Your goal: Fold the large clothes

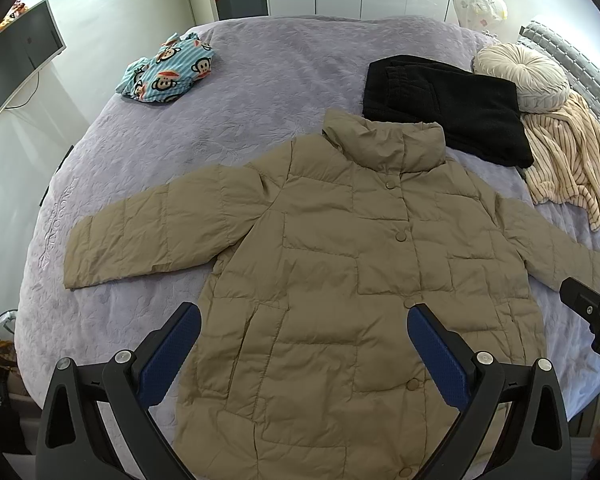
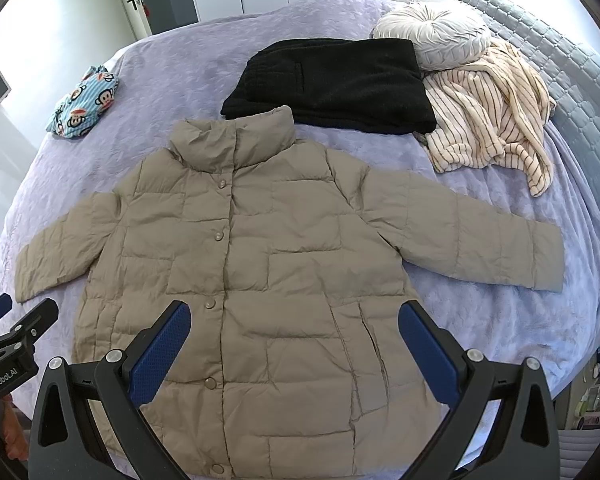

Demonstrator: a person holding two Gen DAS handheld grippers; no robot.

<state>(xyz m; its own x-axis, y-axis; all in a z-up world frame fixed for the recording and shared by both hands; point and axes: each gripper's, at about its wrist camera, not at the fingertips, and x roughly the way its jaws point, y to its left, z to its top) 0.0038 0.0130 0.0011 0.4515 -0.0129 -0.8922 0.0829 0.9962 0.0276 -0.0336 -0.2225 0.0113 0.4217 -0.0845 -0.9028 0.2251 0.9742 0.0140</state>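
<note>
Spread flat on the bed (image 1: pixel 260 60), snapped shut with both sleeves out, the khaki puffer jacket (image 1: pixel 340 248) is entirely unfolded. Folded black clothing (image 2: pixel 340 84) lies beyond its collar. Left gripper (image 1: pixel 304 344) and right gripper (image 2: pixel 294 340) hover agape, empty.

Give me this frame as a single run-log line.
stage: pre-fold | jacket: flat on bed, snapped, sleeves spread | left tongs: open, empty | right tongs: open, empty | contact: none
</note>
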